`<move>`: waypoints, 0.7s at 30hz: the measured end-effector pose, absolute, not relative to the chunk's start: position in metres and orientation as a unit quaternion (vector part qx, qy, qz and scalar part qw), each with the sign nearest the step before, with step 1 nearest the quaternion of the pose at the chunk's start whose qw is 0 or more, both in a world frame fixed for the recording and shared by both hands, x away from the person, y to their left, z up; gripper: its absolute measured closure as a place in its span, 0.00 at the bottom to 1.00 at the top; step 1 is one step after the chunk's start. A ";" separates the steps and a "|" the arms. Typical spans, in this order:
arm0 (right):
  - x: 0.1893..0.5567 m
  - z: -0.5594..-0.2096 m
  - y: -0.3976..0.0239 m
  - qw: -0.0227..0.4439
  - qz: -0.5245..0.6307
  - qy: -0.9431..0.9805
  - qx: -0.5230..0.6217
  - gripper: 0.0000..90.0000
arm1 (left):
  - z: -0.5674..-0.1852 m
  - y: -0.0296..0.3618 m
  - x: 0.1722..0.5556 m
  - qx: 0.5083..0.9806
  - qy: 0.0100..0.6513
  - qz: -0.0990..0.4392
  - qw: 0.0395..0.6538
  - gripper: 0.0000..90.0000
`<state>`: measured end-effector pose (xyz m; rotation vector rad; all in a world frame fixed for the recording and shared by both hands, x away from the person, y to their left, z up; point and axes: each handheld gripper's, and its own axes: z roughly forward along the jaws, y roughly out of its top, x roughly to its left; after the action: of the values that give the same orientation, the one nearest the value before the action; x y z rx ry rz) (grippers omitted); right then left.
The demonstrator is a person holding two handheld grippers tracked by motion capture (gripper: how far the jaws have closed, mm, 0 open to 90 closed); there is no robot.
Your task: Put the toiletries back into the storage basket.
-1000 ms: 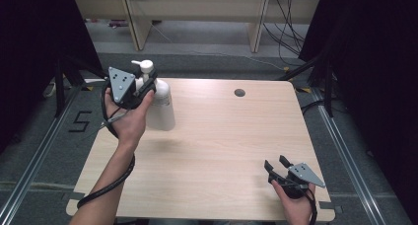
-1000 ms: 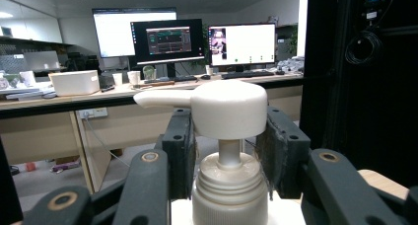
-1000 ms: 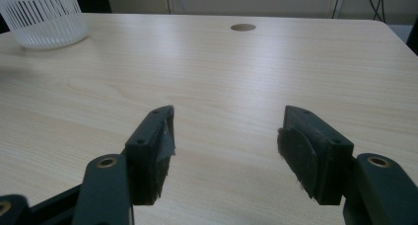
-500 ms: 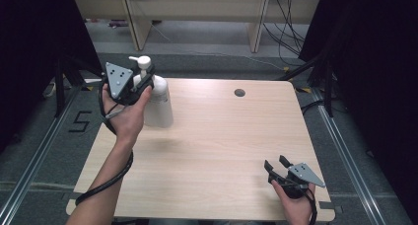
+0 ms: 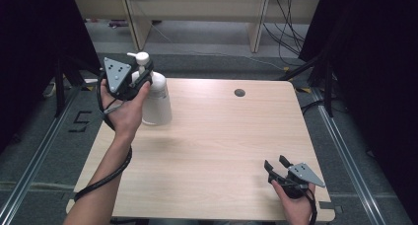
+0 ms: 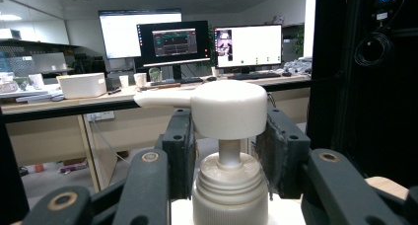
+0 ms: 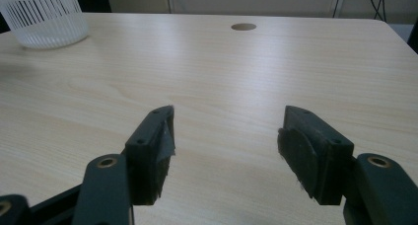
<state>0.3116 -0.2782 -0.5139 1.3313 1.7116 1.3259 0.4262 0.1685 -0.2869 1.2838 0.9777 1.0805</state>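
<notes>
- High view is showing the left tongs (image 5: 140, 76) and the hand (image 5: 125, 111) that is carrying them covering much of the white pump bottle (image 5: 156, 104), so the bottle's neck is hard to make out from there
- Left gripper view is cutting the bottle (image 6: 229, 185) off just below its ribbed collar; its body is lying out of the frame
- Right gripper view is catching the bottle's base at its top left corner, where it is appearing as a white ribbed form (image 7: 43, 18) with everything higher cropped away
- The bottle is standing upright on the bench (image 5: 222, 146) near its far left corner; it is white all over, widening toward the foot, with a broad round pump head (image 6: 229, 109) and a flat spout pointing to the left in the left gripper view
- The left tongs are clasping the bottle at the neck, one black pad (image 6: 178, 151) sitting on each side of the collar under the pump head
- The right tongs (image 5: 277, 167) are resting near the bench's near right corner, well apart from the bottle, their jaws spread wide with bare wood between them
- A round cable hole (image 5: 239, 93) is sitting in the bench toward its far edge
</notes>
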 end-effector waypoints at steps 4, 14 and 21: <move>0.313 -0.514 -0.281 0.310 0.492 0.653 0.484 0.43 | -0.284 0.170 0.430 0.545 0.417 0.462 0.563 0.66; 0.312 -0.514 -0.279 0.302 0.495 0.648 0.494 0.43 | -0.282 0.173 0.436 0.545 0.421 0.462 0.559 0.66; 0.313 -0.514 -0.280 0.298 0.496 0.652 0.490 0.43 | -0.282 0.175 0.441 0.546 0.426 0.462 0.555 0.66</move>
<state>0.3126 -0.2800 -0.5138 1.3011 1.7329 1.3171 0.4411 0.1755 -0.2822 1.2892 1.0056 1.0911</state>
